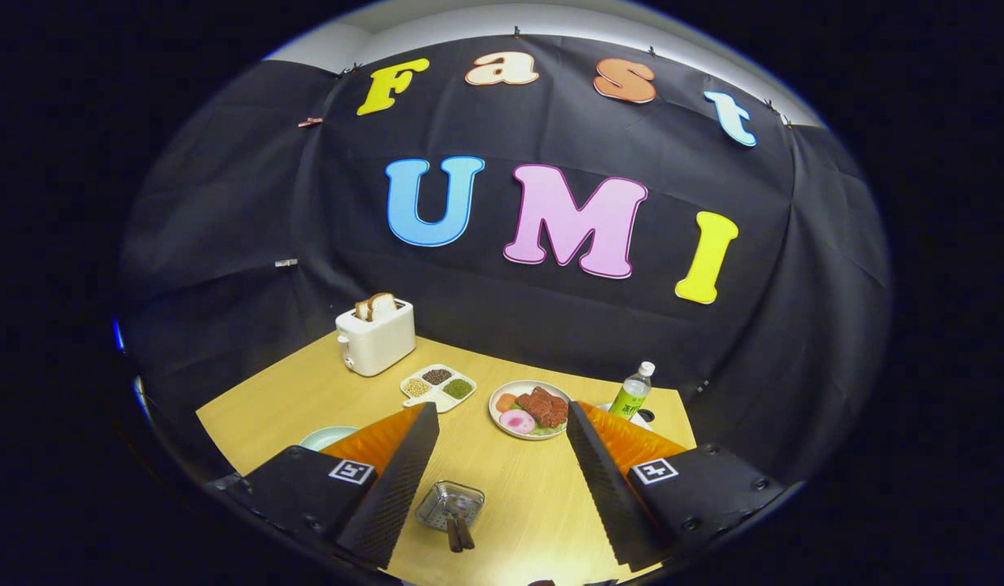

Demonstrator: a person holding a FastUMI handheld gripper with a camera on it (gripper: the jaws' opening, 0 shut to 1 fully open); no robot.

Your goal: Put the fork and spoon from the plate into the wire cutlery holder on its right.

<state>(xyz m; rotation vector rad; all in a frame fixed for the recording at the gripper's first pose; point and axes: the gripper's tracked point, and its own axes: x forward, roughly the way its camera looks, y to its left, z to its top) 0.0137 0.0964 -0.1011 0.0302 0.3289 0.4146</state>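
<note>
The gripper (502, 480) hangs above the table (510, 505) with its 2 fingers spread wide and nothing between them. Below the gap sits the wire holder (450, 502), and 2 dark handles (459, 533) stick out of it toward the near edge. A pale plate (326, 437) peeks out behind the left finger. Farther off stand a toaster (376, 335) with bread, a divided dish (438, 387), a food plate (530, 408) and a bottle (633, 391).

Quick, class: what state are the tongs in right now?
Tongs: open, holding nothing, fingers spread either side of the wire cutlery holder on the table.
</note>
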